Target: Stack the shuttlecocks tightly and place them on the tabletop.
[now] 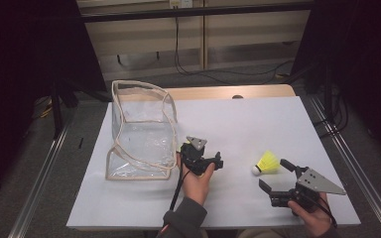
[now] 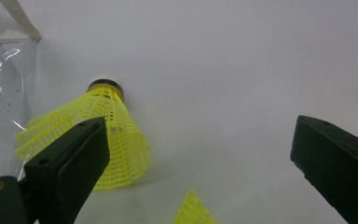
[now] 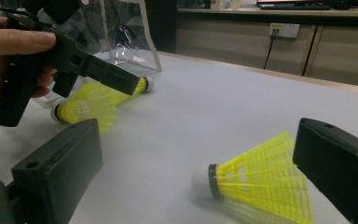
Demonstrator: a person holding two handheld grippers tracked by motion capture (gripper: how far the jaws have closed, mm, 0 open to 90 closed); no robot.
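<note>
L gripper [image 1: 213, 162]: held in person's L hand [image 1: 196, 181] near desk centre, just at 3 o'clock of the clear bag; grey plate on top. Fingers [image 2: 70, 161] apart, nothing clamped. In R gripper view it shows at upper L [image 3: 74, 60], hanging over two shuttles.
R gripper [image 1: 276, 174]: in R hand [image 1: 315, 213] at desk's near R corner, approx 5 o'clock from centre. Fingers [image 3: 58, 168] wide apart, empty.
Shuttle by R gripper [image 1: 267, 163]: yellow mesh skirt, white cork w/ dark band; lies on its side on desk, cork toward 8 o'clock in high view. Sits just ahead of R fingers, partly between them, not touching as far as I can tell. In R gripper view [image 3: 256, 179] skirt runs close to the R-side finger.
Shuttles by L gripper: first [image 2: 107, 126] lies on desk, cork at 12 o'clock in L gripper view, skirt partly behind the L-side finger, just beside bag wall. Second [image 2: 193, 212] – only skirt edge seen at 6 o'clock. In R gripper view both lie under L gripper, one w/ cork toward bag [image 3: 137, 85], one w/ open skirt facing cam [image 3: 86, 107].
Clear bag [image 1: 141, 130]: transparent plastic, cream trim, stands open-topped at 9 o'clock of L gripper; contact w/ shuttle – can't tell.
Desk [image 1: 238, 124]: white sheet over wood top.
</note>
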